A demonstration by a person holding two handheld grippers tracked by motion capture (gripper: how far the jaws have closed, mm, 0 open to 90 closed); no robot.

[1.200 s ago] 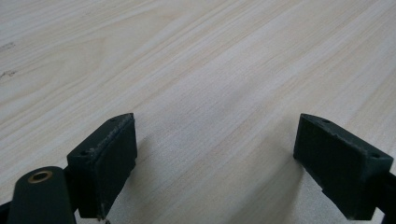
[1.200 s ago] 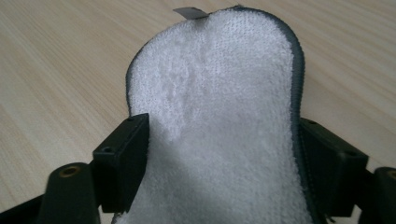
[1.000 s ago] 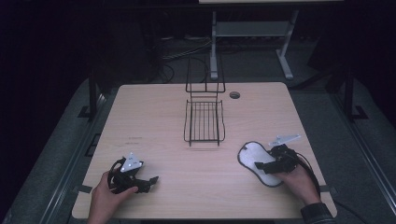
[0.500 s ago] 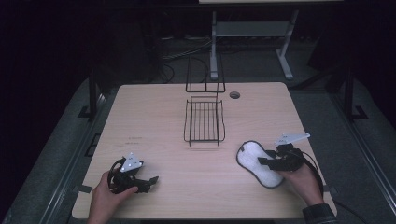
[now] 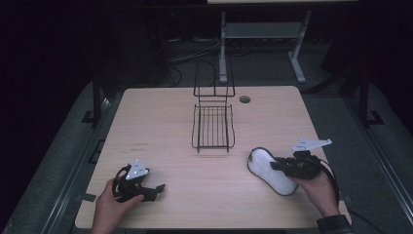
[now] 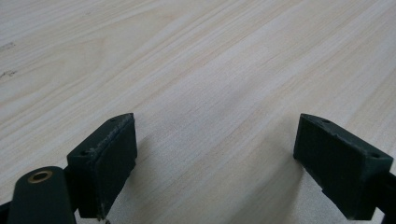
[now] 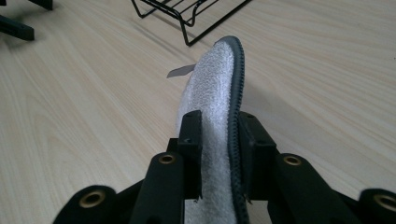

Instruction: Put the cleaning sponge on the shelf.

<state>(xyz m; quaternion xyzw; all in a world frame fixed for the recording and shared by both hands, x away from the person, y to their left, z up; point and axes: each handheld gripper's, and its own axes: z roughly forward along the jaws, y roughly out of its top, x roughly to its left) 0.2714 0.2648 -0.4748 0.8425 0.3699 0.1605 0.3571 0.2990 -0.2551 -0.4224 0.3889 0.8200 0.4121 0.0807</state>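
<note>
Pale wooden surface [image 5: 160, 126], wire rack [image 5: 213, 126] at centre: lower right, the right gripper's [image 7: 219, 140] jaws have just closed on the white slipper [image 7: 212, 88], tilting it up for lifting. Left gripper [image 6: 215, 158] idles wide open, lower left.

One insole [image 5: 271, 170]; one wire rack [image 5: 213, 126]

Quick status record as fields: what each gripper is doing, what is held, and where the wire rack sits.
right gripper: jaws have just been closing, now clamped on the insole
insole: white terry top, dark edge, one end between the jaws, far end toward the wire rack
left gripper: open, nothing between the jaws, over bare table
wire rack: black, mid-table, apart from the insole
</note>
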